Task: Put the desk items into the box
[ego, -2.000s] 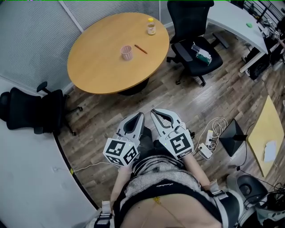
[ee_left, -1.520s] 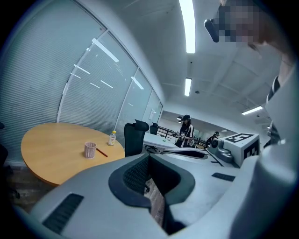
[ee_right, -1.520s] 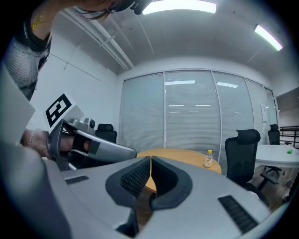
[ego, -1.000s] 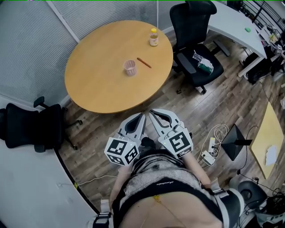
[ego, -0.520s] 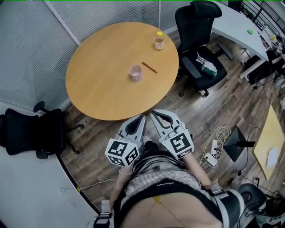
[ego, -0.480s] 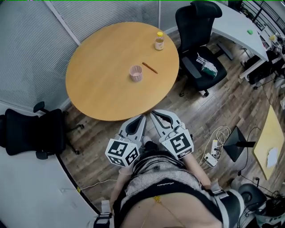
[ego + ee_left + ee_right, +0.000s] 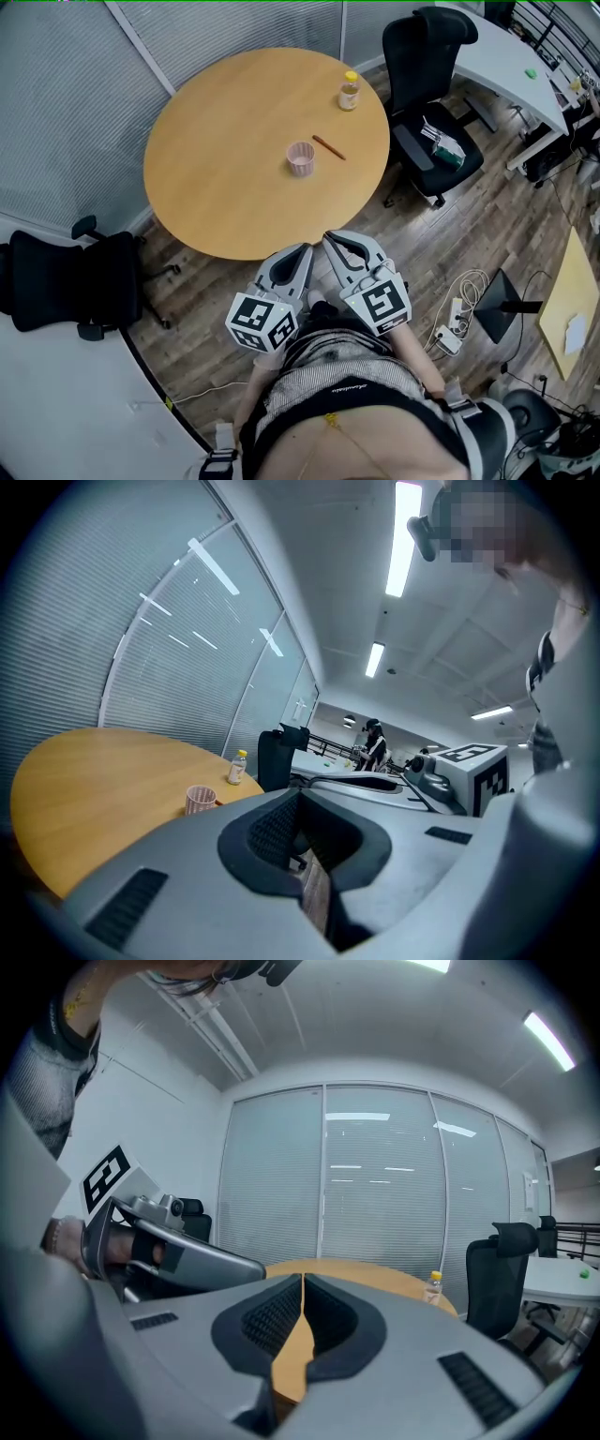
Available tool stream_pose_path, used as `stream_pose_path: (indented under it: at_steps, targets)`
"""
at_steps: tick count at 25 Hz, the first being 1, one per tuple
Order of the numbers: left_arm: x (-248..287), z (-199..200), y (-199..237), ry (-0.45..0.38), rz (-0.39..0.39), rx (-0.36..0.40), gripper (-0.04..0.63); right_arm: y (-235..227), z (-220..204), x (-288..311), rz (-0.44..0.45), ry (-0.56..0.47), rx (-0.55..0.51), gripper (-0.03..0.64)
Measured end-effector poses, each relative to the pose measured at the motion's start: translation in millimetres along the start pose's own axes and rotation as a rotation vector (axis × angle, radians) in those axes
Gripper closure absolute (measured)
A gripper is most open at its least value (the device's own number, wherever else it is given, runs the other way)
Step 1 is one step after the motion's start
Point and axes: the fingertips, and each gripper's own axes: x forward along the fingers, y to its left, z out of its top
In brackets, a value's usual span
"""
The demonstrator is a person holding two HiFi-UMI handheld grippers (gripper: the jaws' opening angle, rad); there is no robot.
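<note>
A round wooden table (image 7: 225,159) carries a pink cup (image 7: 300,158), a brown pencil (image 7: 328,147) beside it and a small yellow-capped bottle (image 7: 349,92) near the far edge. Both grippers are held close to my body, short of the table's near edge. My left gripper (image 7: 302,251) is shut and holds nothing; the cup (image 7: 199,800) and bottle (image 7: 236,768) show beyond it in the left gripper view. My right gripper (image 7: 330,239) is shut and holds nothing, with the table (image 7: 375,1274) and bottle (image 7: 432,1285) ahead. No box is in view.
A black office chair (image 7: 431,112) with items on its seat stands right of the table. Another black chair (image 7: 66,281) is at the left. A white desk (image 7: 506,66) runs along the upper right. Cables and a power strip (image 7: 450,333) lie on the wooden floor.
The table and its items have shifted right and nearer in the head view as I approach. Both grippers stay shut, in the same pose near my body.
</note>
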Motion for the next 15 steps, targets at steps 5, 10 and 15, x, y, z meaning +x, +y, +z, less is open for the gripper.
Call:
stream_pose_path:
  at_steps: [5, 10, 15]
  targets:
    - [-7, -4, 13, 0.015, -0.003, -0.006, 0.577, 8, -3, 11, -0.007, 0.011, 0.005, 0.594]
    - [-10, -4, 20, 0.020, 0.001, -0.015, 0.577, 12, -4, 18, -0.003, 0.024, 0.008, 0.594]
    - [-9, -2, 27, 0.021, 0.011, -0.003, 0.577, 11, -4, 24, 0.002, 0.028, -0.004, 0.594]
